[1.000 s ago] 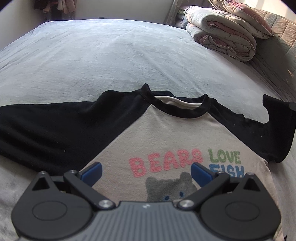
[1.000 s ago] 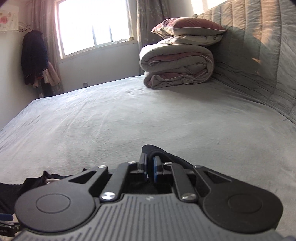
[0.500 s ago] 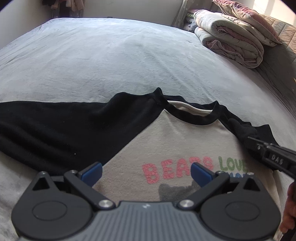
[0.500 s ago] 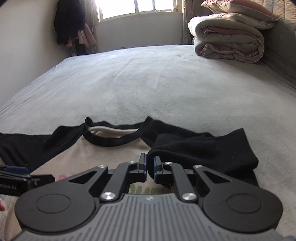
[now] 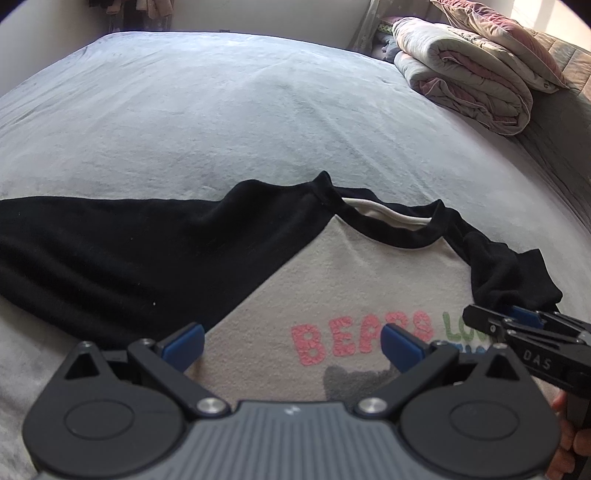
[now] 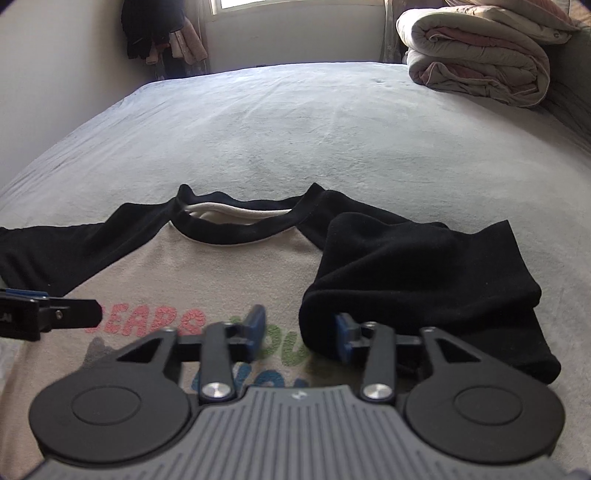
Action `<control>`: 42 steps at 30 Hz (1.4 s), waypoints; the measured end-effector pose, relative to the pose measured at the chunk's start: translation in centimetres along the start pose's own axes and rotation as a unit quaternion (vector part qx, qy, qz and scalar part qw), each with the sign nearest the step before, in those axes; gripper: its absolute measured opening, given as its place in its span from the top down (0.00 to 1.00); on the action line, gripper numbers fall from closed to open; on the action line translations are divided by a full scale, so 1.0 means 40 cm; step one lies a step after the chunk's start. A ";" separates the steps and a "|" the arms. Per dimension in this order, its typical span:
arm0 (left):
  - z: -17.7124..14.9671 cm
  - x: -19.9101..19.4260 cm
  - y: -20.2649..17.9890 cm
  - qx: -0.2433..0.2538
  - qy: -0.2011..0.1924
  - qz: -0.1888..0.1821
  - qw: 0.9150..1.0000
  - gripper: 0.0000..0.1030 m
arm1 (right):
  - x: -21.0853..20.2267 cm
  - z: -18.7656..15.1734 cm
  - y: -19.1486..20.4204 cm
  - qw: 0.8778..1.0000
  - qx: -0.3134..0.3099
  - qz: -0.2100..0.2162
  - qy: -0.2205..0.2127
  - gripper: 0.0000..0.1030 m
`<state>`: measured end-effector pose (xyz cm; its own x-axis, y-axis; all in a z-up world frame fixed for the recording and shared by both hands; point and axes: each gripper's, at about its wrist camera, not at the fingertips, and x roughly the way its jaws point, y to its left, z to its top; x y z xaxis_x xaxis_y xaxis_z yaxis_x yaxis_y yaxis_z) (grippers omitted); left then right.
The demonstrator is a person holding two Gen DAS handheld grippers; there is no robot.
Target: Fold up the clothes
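Note:
A beige shirt (image 5: pixel 332 280) with black sleeves and "BEARS LOVE FISH" lettering lies face up on the grey bed (image 5: pixel 258 110). Its left sleeve (image 5: pixel 110 251) is spread out flat to the left. The right sleeve (image 6: pixel 406 273) is folded inward over the shirt (image 6: pixel 221 273). My right gripper (image 6: pixel 300 328) hovers low at that sleeve's end; its jaws are opening, with the cuff's edge between them but no longer pinched. In the left wrist view my right gripper (image 5: pixel 495 317) sits at the right. My left gripper (image 5: pixel 291 347) stands open and empty over the lettering.
A folded quilt with a pillow on top (image 6: pixel 480 62) is stacked at the far right against a padded headboard (image 5: pixel 565 122). Dark clothes (image 6: pixel 155 33) hang in the far corner by a window. A wall runs along the bed's left. A person's hand (image 5: pixel 569 443) holds the right gripper.
My right gripper brought the right sleeve in over the shirt and down, then spread its jaws and let the cuff go. The left gripper stayed nearly in place, still open.

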<state>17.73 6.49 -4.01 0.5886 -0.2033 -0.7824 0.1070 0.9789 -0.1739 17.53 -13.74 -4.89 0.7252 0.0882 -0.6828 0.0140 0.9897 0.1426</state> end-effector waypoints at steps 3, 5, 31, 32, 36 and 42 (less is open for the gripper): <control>0.007 -0.004 -0.013 0.007 -0.002 -0.002 1.000 0.01 | -0.027 0.002 -0.017 1.000 0.010 0.022 0.005 0.42; 0.012 -0.008 -0.027 0.013 -0.005 -0.005 1.000 0.02 | -0.049 -0.001 -0.037 0.999 0.026 0.038 0.010 0.42; 0.014 0.010 -0.193 0.085 -0.013 -0.066 0.994 0.08 | -0.112 0.001 -0.391 0.979 0.198 -0.026 -0.041 0.46; 0.014 0.010 -0.194 0.084 -0.014 -0.070 0.994 0.08 | -0.105 0.004 -0.393 0.979 0.200 -0.028 -0.043 0.49; 0.020 0.016 -0.188 0.067 -0.013 -0.100 0.993 0.10 | -0.076 0.020 -0.394 0.979 0.196 -0.022 -0.046 0.65; 0.035 0.039 -0.146 0.010 0.007 -0.152 0.988 0.11 | -0.082 0.049 -0.349 0.983 0.170 -0.003 -0.062 0.88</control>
<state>19.14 0.49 -3.39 0.5157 -0.4881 -0.7041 0.2924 0.8728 -0.3909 16.29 -28.07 -3.24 0.8030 0.0475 -0.5941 0.2323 0.8930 0.3854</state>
